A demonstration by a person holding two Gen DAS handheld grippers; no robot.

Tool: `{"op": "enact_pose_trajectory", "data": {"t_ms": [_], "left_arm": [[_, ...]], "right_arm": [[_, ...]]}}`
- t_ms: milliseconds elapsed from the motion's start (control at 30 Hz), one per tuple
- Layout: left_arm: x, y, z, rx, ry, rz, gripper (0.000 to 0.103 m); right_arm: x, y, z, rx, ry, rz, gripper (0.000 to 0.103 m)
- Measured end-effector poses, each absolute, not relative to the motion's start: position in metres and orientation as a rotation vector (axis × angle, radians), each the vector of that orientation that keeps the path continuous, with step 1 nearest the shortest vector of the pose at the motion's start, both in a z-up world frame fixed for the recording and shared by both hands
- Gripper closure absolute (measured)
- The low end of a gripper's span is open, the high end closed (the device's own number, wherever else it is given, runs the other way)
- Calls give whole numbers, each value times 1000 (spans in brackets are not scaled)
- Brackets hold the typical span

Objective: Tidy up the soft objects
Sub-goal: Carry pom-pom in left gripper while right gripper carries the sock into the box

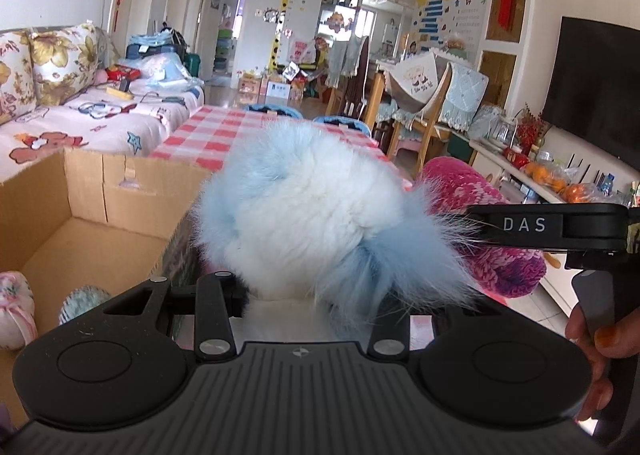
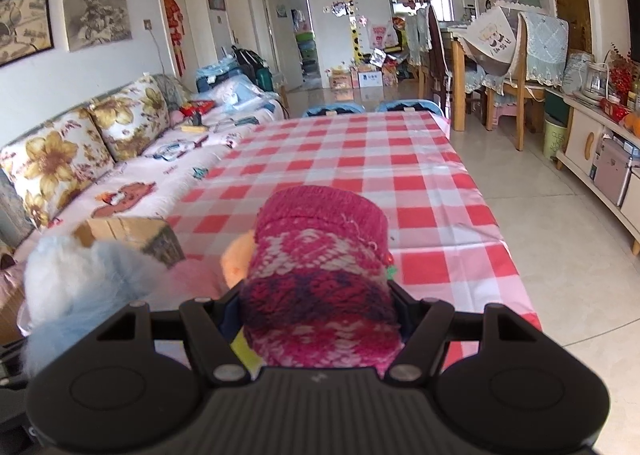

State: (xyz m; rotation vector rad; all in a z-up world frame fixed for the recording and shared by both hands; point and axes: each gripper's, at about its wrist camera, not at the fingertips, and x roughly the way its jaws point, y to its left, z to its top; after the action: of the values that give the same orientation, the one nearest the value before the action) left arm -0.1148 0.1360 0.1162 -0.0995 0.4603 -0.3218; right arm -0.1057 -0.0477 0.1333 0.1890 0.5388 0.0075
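Both jaws are clamped, the left gripper (image 1: pixel 304 295) on the fluffy blue-white pom-pom (image 1: pixel 316 211) and the right gripper (image 2: pixel 316 319) on the pink knit hat (image 2: pixel 320 275), each held clear of the worktop (image 2: pixel 360 159), probably headed for the cardboard box (image 1: pixel 92 191) on the left.

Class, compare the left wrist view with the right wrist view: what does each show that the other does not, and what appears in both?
Only the left wrist view shows the inside of the cardboard box, with two soft items at its near end, and the television.

Only the right wrist view shows an orange soft item beside the pink knitted item held by the right gripper.

Both show that knitted item, the fluffy blue-white item held by the left gripper, and the checked tablecloth.
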Motion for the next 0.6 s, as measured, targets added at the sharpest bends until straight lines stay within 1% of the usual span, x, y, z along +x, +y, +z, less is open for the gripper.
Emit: {"op": "enact_pose_trajectory", "data": {"t_ms": [200,600], "left_arm": [[-121,139,121,-105,415,-322,52],[-122,153,131,-134,358,-262,52]], "right_arm": [[-111,-37,149,204,485,36,34],[-109,-9,165,207,438,104,34]]}}
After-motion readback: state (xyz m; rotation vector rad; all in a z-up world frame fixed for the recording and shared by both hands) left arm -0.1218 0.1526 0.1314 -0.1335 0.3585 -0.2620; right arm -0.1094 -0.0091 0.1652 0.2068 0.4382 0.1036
